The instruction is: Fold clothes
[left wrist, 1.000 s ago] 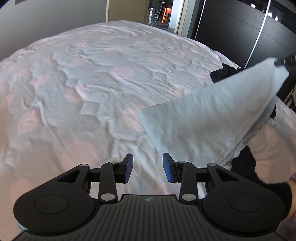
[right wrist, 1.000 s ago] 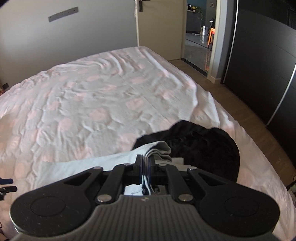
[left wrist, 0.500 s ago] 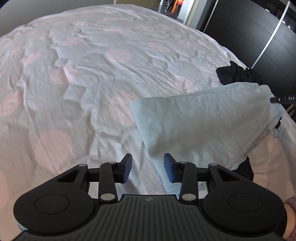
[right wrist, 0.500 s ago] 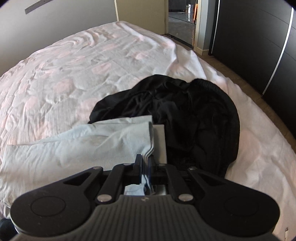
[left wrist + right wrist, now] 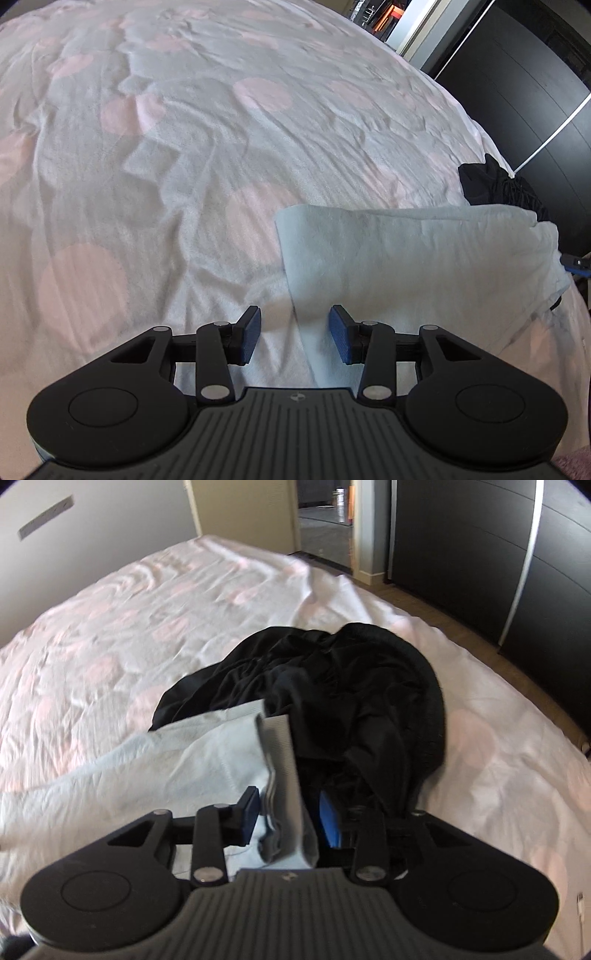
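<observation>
- The pale blue garment (image 5: 413, 251) lies folded on the spotted bed sheet (image 5: 184, 147), laid flat, probably to square its edges.
- The left gripper (image 5: 294, 334) hovers half open over its near edge, gripping nothing.
- The right gripper (image 5: 290, 814) is opening; the garment's bunched end sits loose between its pads, beside a black garment (image 5: 351, 686).

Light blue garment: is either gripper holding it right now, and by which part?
Neither. The right gripper is opening around the light blue garment at its bunched edge, pads no longer pressing. The left gripper is open over its near corner.
</observation>
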Demonstrator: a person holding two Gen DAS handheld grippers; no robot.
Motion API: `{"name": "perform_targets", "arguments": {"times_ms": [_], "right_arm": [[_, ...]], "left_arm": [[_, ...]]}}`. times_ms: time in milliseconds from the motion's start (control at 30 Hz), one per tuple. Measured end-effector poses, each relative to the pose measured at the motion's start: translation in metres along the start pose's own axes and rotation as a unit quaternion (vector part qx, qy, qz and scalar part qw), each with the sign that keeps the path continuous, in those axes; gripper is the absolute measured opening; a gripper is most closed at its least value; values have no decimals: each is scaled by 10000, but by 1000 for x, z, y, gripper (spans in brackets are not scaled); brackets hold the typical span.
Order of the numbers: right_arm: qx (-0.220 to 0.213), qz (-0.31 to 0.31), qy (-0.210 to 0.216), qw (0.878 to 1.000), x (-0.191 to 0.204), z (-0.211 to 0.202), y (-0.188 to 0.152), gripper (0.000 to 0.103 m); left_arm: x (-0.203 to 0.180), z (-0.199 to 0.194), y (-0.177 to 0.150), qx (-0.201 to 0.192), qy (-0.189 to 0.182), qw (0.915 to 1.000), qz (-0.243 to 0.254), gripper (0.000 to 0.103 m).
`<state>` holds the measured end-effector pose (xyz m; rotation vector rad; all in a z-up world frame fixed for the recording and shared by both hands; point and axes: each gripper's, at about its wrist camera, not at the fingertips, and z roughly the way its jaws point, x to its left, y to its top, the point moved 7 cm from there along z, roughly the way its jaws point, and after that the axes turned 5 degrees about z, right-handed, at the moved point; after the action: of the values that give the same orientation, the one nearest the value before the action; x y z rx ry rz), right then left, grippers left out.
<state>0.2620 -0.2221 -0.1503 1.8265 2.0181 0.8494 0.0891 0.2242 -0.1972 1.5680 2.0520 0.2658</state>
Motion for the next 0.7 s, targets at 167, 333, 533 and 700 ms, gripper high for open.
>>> {"name": "perform_targets", "arguments": {"times_ms": [167,333,533,700], "right_arm": [[-67,238,24,9997,-3,-4,3,40],[-65,67,-110,9999,0,3,3,40],[-38,212,-95,9997,-3,6,2,40],[-48,356,-172,9992,-9,4,3,40]], "left_arm": [[-3,18,5,1,-160,9998,-120,40],[-12,28,8,-84,-99,9999,60,30],[-7,29,7,-373,-234,9989,-180,11],[-19,2,9,-886,104,9960,-84,8]]}}
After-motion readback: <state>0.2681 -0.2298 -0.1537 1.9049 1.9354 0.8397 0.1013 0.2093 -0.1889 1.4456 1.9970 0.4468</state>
